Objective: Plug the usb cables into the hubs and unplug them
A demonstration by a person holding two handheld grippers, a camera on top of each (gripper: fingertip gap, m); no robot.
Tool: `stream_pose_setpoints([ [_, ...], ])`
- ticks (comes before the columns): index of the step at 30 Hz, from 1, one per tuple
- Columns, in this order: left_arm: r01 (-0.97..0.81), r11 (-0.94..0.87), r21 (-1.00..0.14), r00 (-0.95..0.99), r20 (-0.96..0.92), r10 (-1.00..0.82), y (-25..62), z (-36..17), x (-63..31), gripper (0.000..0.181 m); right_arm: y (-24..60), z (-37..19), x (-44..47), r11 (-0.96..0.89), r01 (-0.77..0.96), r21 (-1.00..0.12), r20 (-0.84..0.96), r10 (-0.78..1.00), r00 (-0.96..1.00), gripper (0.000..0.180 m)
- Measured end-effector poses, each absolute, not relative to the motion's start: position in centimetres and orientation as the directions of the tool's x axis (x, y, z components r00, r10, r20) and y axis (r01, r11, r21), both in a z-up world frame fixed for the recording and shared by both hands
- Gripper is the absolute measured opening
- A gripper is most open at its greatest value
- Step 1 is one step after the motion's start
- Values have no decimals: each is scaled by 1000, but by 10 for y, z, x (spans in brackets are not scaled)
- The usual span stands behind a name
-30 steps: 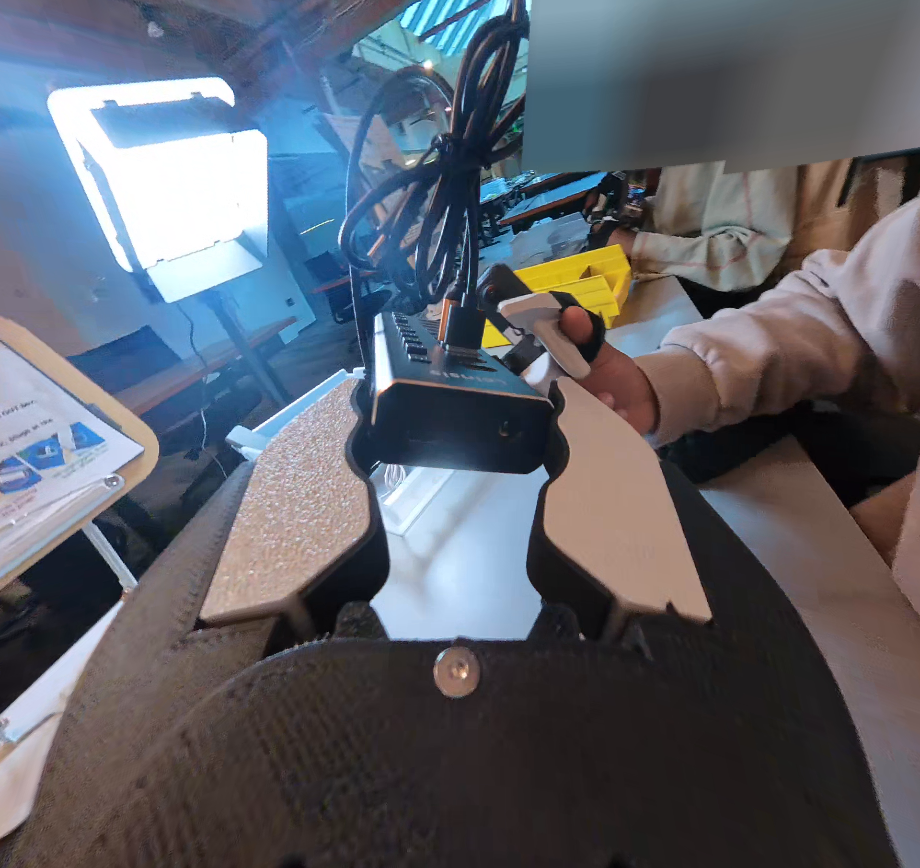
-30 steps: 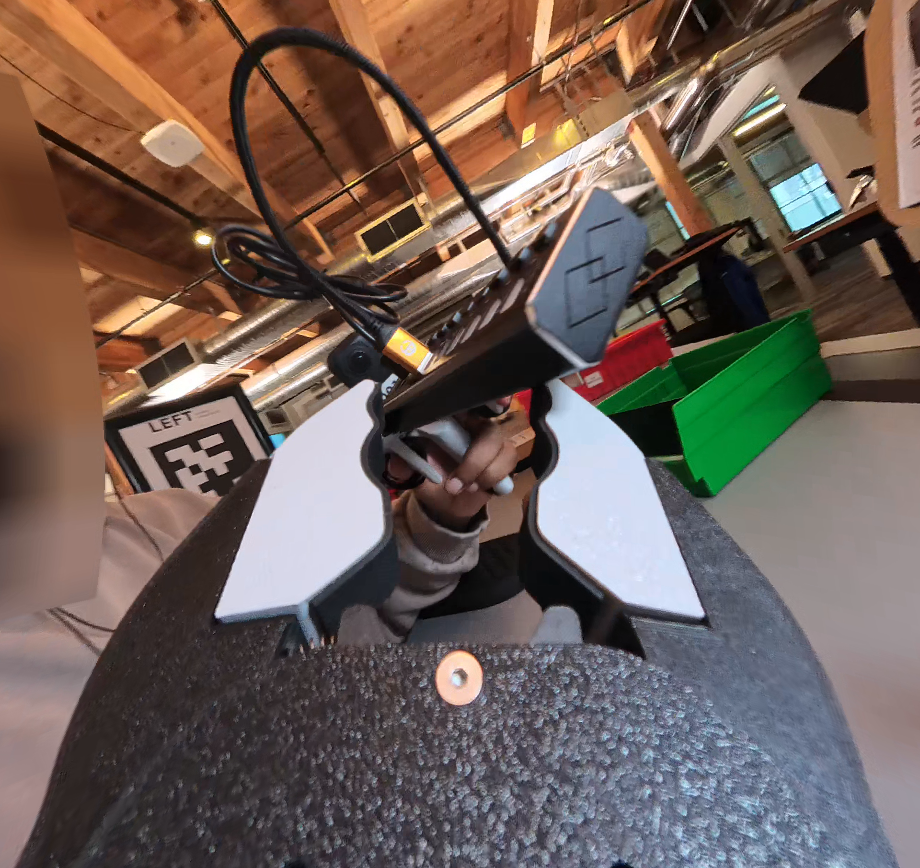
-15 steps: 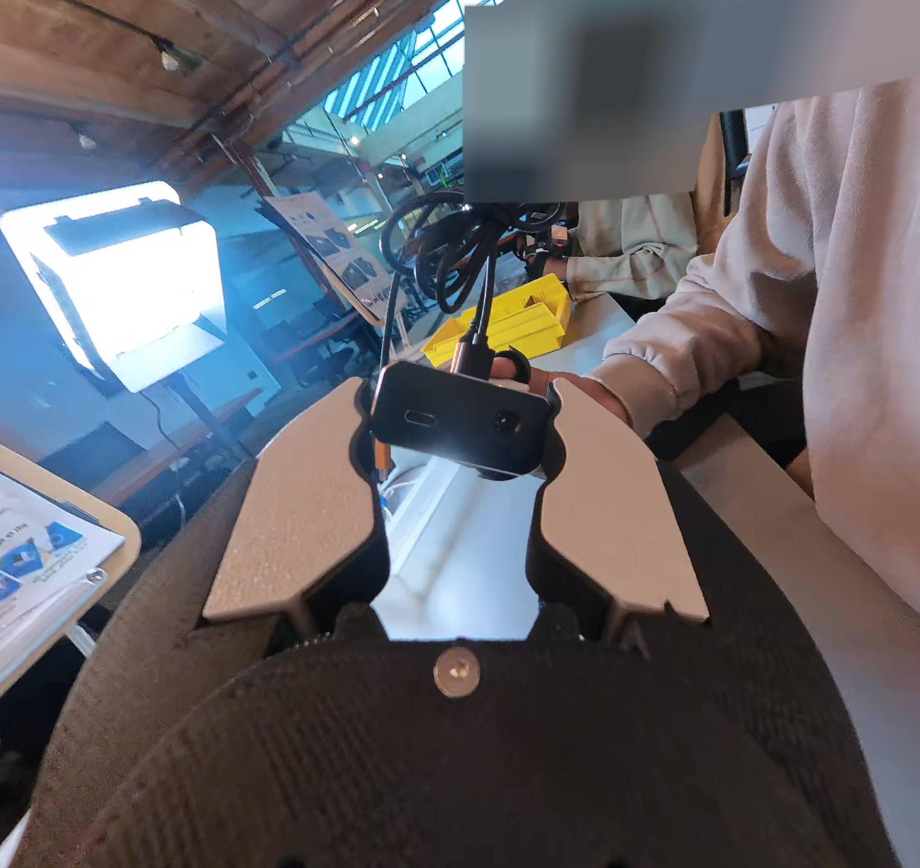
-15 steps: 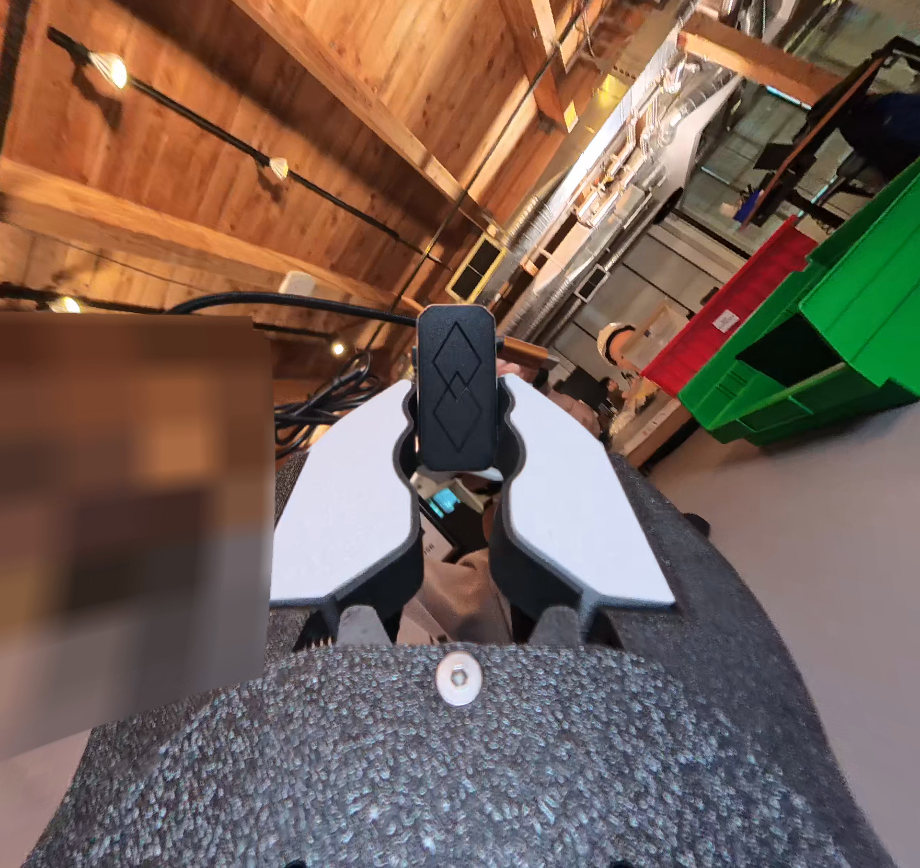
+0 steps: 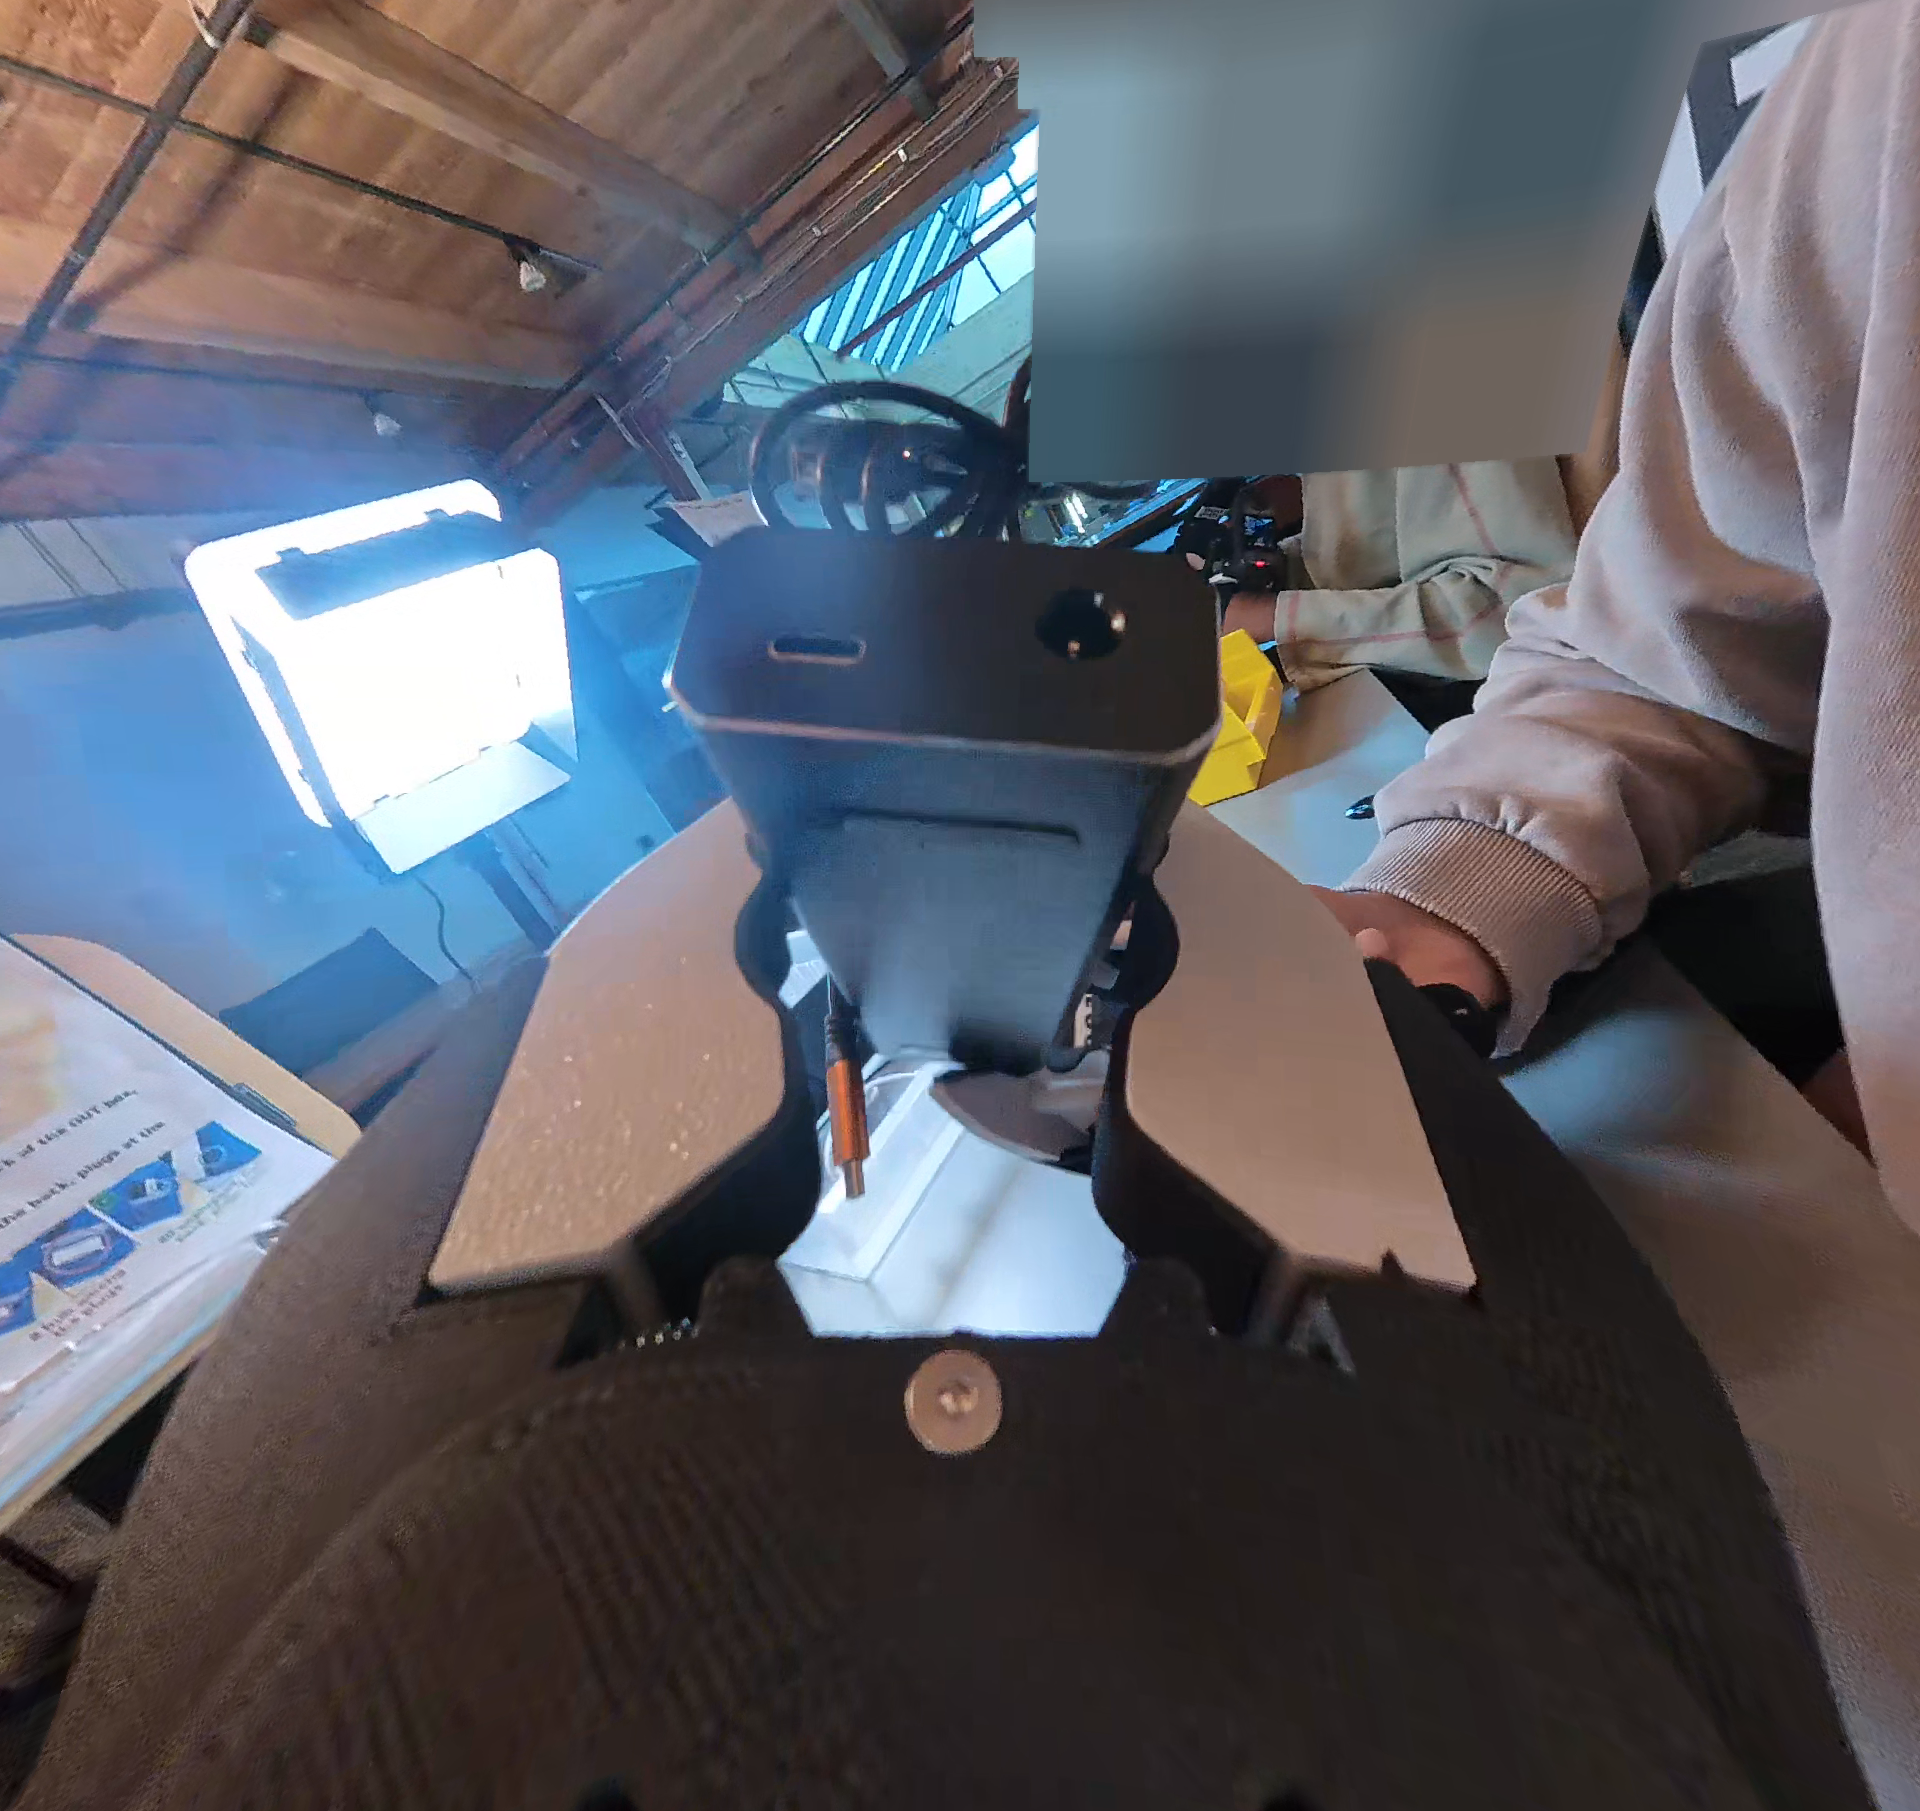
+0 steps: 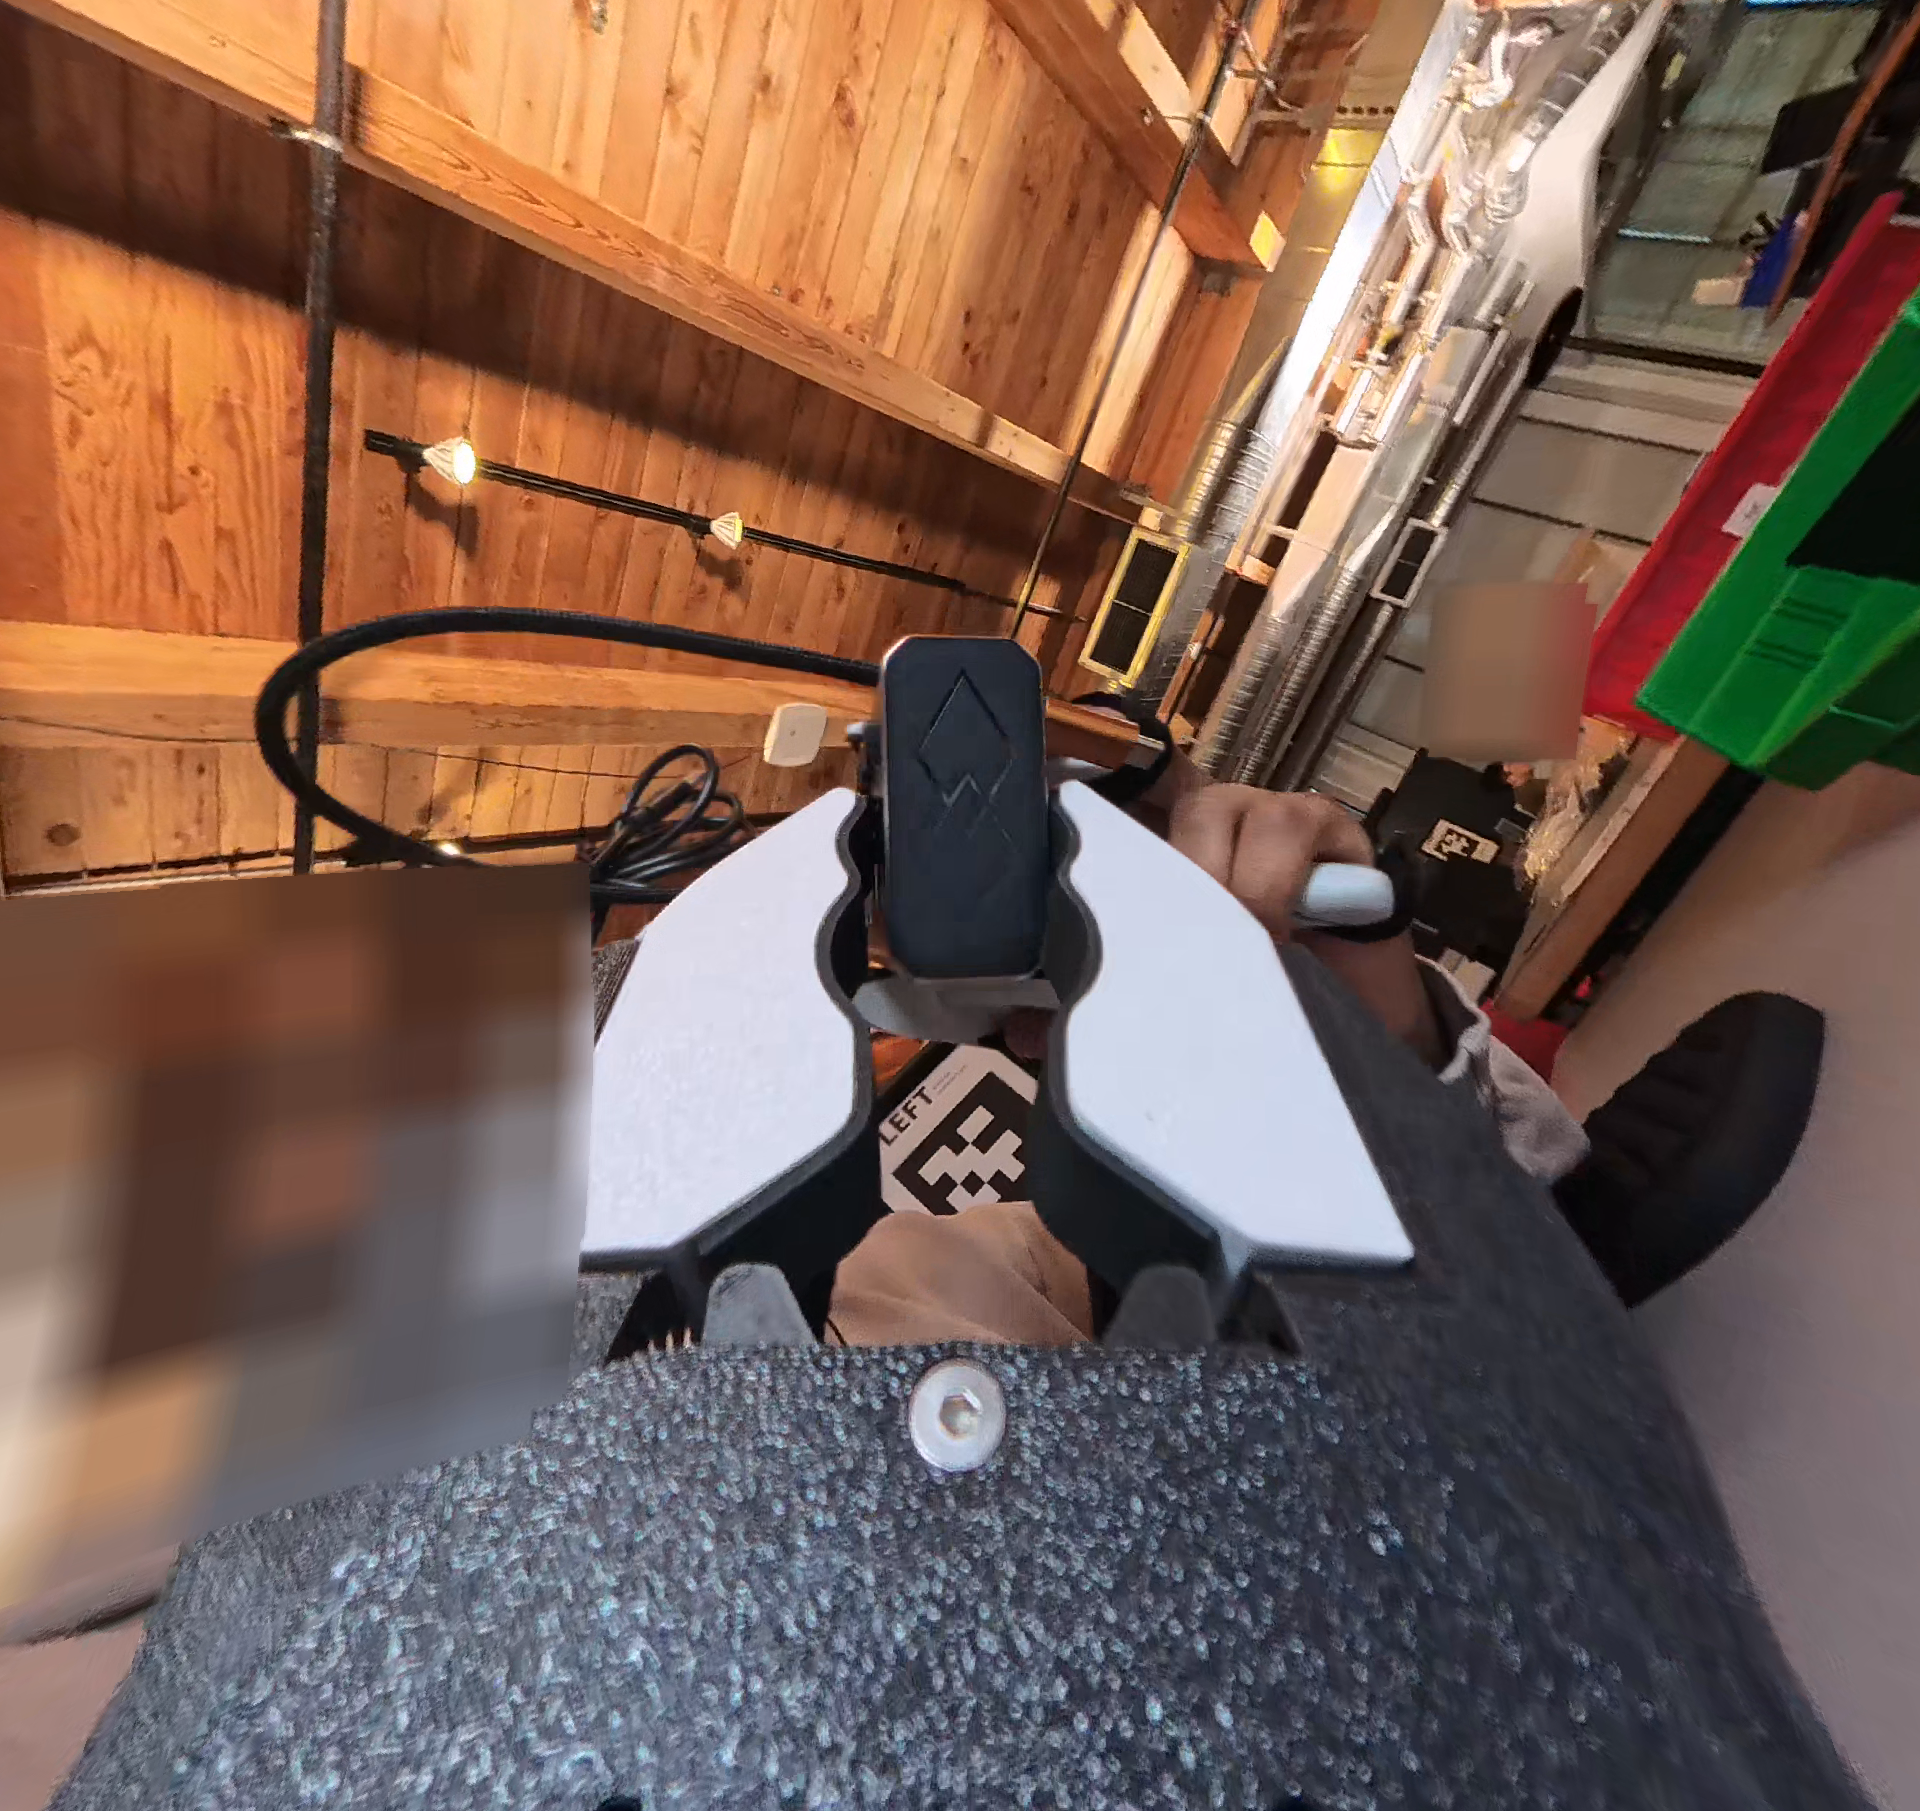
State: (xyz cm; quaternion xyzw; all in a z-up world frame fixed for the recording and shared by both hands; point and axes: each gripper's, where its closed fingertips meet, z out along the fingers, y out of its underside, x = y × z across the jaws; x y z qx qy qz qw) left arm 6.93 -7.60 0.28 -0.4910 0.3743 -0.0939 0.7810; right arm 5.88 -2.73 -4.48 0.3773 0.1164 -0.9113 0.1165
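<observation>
Gripping black hub (image 5: 940, 722) from both ends, lifted clear of table: left gripper (image 5: 951, 972) clenched on one end, port face sticking out past fingertips; right gripper (image 6: 961, 888) clenched on opposite end cap, narrow way between pads. Dangling below hub, between left fingers: loose orange-tipped cable plug (image 5: 847, 1122), apparently unplugged. Trailing from hub's far side past right fingers: black cable (image 6: 540, 634) looping up. Likely mid-reorientation between unplug and next plug-in; next calling for one gripper releasing hub, catching loose plug, aligning with port. Beneath left fingers: pale table (image 5: 1662, 1169), white tray (image 5: 914, 1200). Beyond fingertips: wooden ceiling (image 6: 644, 203), bright light panel (image 5: 395, 660), green bin (image 6: 1808, 639).
</observation>
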Motion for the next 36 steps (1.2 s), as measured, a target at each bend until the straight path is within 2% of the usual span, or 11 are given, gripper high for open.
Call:
stream_pose_setpoints([
  [6,-126,425,-896,725,-376,-576,-78,13,52,62,-25,-69,42,-925,288,-248,-825,45,-563,43],
  [9,-65,393,-917,745,-307,-592,-78,18,37,62,-16,-81,40,-855,240,-461,-812,297,-502,52],
  [11,-18,353,-936,746,-248,-618,-75,17,28,62,-4,-80,43,-739,174,-651,-711,512,-482,56],
  [13,-9,311,-950,757,-209,-619,-69,11,19,62,12,-75,49,-536,101,-838,-521,732,-439,56],
  [16,25,243,-970,760,-139,-635,-60,0,10,62,12,-74,59,-184,82,-980,-201,897,-393,55],
  [18,62,184,-981,745,-77,-662,-53,-9,12,62,-4,-85,58,-13,98,-995,-50,921,-385,58],
  [22,107,70,-992,686,23,-727,-44,-34,35,62,-40,-117,43,161,167,-973,77,904,-420,67],
  [25,113,28,-993,645,52,-762,-43,-44,55,62,-54,-131,38,157,186,-970,55,885,-462,60],
  [30,144,40,-989,648,64,-759,-42,-44,61,62,-56,-131,45,92,181,-979,-9,870,-492,60],
  [33,82,75,-994,667,-1,-745,-41,-50,66,69,-67,-132,48,35,204,-978,-82,839,-538,60],
  [36,35,80,-996,658,-37,-752,-45,-51,71,68,-73,-135,48,68,195,-978,-52,832,-552,60],
])
